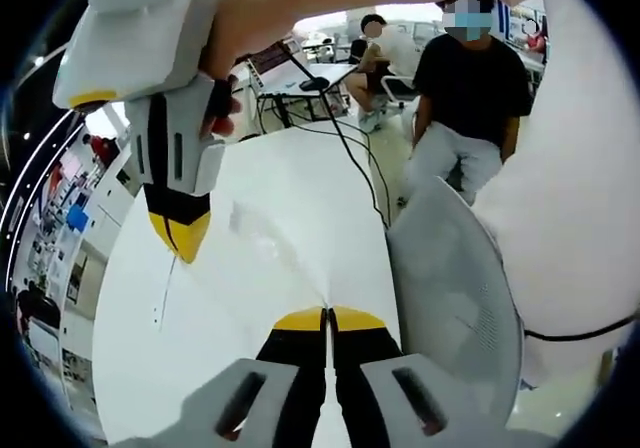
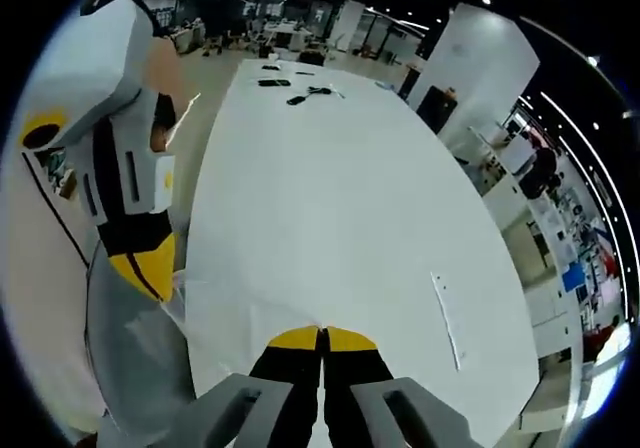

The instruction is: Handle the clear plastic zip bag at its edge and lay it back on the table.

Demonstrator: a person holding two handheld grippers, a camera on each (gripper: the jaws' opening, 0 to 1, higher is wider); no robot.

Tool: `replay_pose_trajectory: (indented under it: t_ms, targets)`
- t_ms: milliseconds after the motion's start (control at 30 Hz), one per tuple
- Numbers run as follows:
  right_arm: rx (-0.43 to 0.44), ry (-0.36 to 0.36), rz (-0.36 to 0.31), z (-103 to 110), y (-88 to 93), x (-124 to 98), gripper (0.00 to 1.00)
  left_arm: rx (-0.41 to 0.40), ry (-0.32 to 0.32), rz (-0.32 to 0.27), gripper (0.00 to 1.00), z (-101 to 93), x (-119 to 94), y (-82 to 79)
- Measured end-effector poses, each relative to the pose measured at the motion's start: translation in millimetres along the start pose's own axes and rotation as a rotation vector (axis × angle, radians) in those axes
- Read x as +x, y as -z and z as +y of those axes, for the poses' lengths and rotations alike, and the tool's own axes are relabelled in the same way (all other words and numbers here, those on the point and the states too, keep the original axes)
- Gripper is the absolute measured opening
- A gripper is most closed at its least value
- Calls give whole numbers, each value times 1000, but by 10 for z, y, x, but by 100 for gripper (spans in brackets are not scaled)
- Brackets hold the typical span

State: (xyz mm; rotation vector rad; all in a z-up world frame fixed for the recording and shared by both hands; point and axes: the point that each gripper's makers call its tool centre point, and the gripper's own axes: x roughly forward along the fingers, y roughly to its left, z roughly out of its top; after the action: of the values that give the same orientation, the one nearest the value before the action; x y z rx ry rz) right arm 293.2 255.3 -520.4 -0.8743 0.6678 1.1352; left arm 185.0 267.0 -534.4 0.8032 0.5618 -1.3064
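The clear plastic zip bag [image 1: 262, 230] hangs stretched over the white table [image 1: 300, 168], faint, with creases running to both grippers. My left gripper [image 1: 326, 318] is shut on one edge of it at the bottom of the left gripper view. My right gripper [image 1: 181, 242] comes in from the upper left, held by a hand, its yellow tips shut on the other edge. In the right gripper view my right gripper [image 2: 322, 337] is shut at the bottom, and the bag [image 2: 225, 303] spans to the left gripper [image 2: 150, 264] at the table's [image 2: 340, 188] left edge.
A grey mesh chair [image 1: 455, 278] stands beside the table on the right. A person in a black shirt [image 1: 472, 88] stands beyond it, and another sits further back. A thin strip [image 2: 446, 320] lies on the table. Black devices and cables [image 2: 292, 92] lie at its far end.
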Motion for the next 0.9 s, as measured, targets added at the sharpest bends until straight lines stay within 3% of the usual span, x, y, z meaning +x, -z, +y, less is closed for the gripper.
replay_pose_trajectory:
  t_ms: [900]
  targets:
    - [80,5,-29,-70,-25,44,0,-12,0,-8,0,-59,81,32]
